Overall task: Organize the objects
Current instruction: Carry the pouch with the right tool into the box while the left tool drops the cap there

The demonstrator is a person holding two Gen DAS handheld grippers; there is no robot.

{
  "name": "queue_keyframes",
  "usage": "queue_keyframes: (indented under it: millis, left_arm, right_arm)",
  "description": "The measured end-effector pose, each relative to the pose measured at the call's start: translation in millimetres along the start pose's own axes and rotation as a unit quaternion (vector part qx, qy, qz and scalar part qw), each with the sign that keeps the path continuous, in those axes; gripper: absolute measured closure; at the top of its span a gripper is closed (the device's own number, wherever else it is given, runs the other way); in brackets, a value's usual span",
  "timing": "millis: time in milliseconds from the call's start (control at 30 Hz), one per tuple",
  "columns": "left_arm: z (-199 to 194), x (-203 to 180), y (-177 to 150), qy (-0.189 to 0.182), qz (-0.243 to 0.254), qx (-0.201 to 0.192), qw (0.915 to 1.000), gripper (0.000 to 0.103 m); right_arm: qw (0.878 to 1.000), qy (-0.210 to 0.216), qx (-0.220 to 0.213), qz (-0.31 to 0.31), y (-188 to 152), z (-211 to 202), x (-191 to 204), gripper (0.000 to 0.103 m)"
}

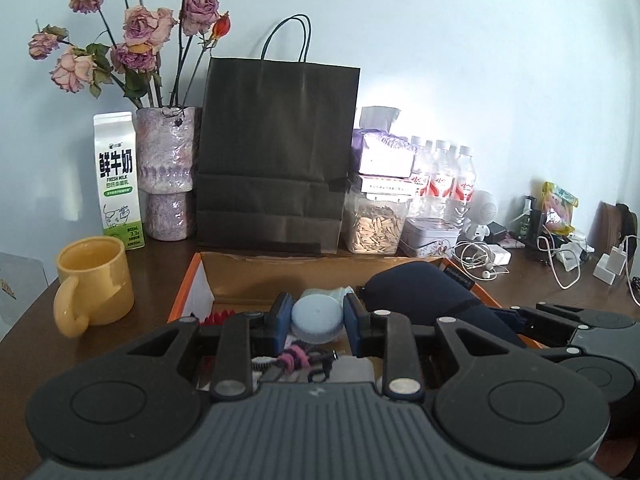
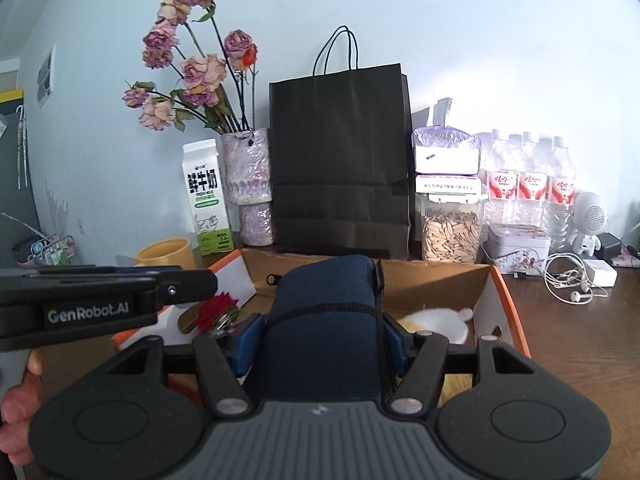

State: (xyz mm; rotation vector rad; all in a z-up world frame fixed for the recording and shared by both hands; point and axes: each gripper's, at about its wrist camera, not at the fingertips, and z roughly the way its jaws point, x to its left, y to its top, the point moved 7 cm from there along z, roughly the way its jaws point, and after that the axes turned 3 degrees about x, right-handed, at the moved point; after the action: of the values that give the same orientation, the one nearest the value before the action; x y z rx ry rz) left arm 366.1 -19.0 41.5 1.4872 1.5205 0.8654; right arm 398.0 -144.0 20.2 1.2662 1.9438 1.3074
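Your left gripper (image 1: 317,322) has its pads clamped on a pale blue round lidded jar (image 1: 317,316), held over the near part of the cardboard box (image 1: 280,270). Your right gripper (image 2: 316,334) is clamped on a navy soft pouch (image 2: 326,312), also above the box, jaws fairly wide because the pouch is bulky. Both items look lifted clear, so my read is you're mid-carry out of the box. Keep both grips firm and clear the box walls before going sideways. Under you the box holds a red flower (image 2: 214,310), a pink hair tie (image 1: 296,358) and a white plush (image 2: 436,320); don't snag them. Yellow mug (image 1: 94,284) sits just left of the box. The far edge of the tabletop is crowded: milk carton (image 1: 118,180), vase (image 1: 166,172), black paper bag (image 1: 276,152), seed jar (image 1: 376,222). Set down on bare tabletop beside the box.
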Motion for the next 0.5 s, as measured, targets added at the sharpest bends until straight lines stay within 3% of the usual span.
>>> queue_keyframes:
  millis: [233, 500]
  left_arm:
    - [31.9, 9.7, 12.4, 0.002, -0.016, -0.006, 0.9998, 0.074]
    - [54.0, 17.6, 6.9, -0.002, -0.019, 0.015, 0.9997, 0.074]
  right_arm:
    - [1.0, 0.001, -0.001, 0.017, 9.5, 32.1, -10.3, 0.043]
    - [1.0, -0.001, 0.02, 0.022, 0.6, 51.5, -19.7, 0.043]
